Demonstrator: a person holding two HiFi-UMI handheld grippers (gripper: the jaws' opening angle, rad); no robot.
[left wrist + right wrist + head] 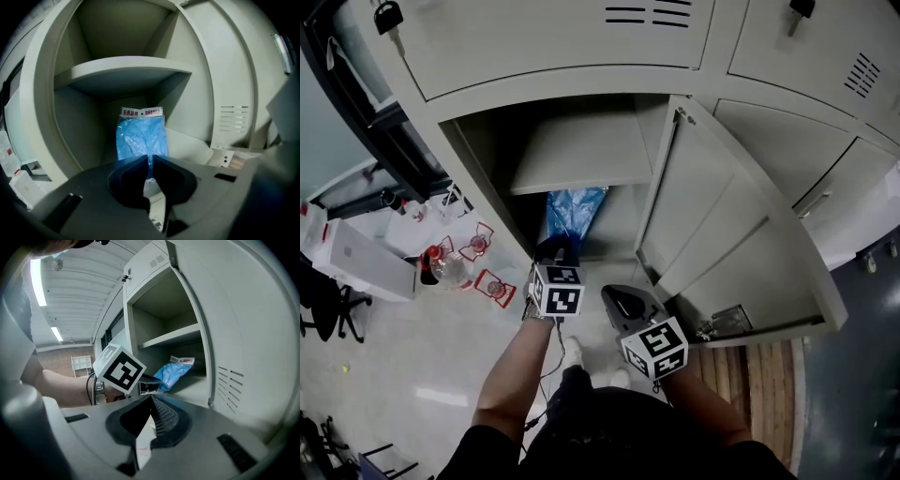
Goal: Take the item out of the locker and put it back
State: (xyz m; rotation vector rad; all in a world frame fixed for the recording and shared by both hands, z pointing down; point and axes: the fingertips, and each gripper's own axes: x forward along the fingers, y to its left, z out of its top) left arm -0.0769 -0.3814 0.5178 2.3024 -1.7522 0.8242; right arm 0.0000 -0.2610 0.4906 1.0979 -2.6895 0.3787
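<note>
1. Task status: the locker (478, 178) stands with its door (722, 216) swung wide to the right. The blue bag (572, 211) is still inside. Judged from this alone, opening and gripping are done. Lifting the bag out and returning it both appear to remain. A bag just set back and not yet released would look the same, so the stage cannot be fixed for certain.

2. Left gripper (148, 161): it reaches into the opening, jaws drawn together on the near lower edge of the bag, with a strip of blue plastic showing between them.

3. Right gripper (151, 401): it is held outside the locker, near the door's lower edge. Its jaws are closed against each other with nothing between them.

4. Container: the locker has 1 shelf (126, 70) making 2 compartments. The bag stands in the lower one, on the floor beneath the shelf, white header card uppermost, toward the back. No other item shows in either compartment.

5. Handling, as a judgement: the bag is thin, soft plastic. It will likely sag and swing from an edge grip.
</note>
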